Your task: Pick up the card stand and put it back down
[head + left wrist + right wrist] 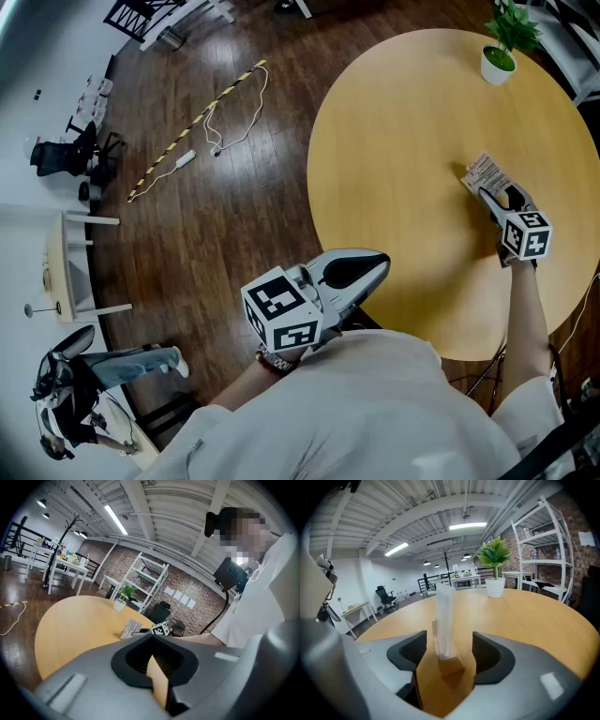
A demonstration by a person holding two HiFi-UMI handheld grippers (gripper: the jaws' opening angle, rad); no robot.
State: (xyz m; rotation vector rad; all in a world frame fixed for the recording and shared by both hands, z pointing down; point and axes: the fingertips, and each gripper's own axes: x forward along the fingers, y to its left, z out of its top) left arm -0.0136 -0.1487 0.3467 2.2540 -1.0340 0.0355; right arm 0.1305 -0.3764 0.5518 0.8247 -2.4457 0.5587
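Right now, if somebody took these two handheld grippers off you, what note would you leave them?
Left gripper: shut, empty, held off the table near the body.
Right gripper: jaws apart on either side of the card stand, not pressing on it.
Card stand: upright on the table.
Done: cannot tell whether it has been lifted yet.
Left: if not, probably close on the stand, lift it, set it back down.

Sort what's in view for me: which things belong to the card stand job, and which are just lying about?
In the job:
- card stand, upright on the round table
- right gripper, jaws apart either side of the stand, not pressing on it

Lying about:
- potted plant at the table's far edge
- striped bar and white cable on the floor
- left gripper, shut, holding nothing
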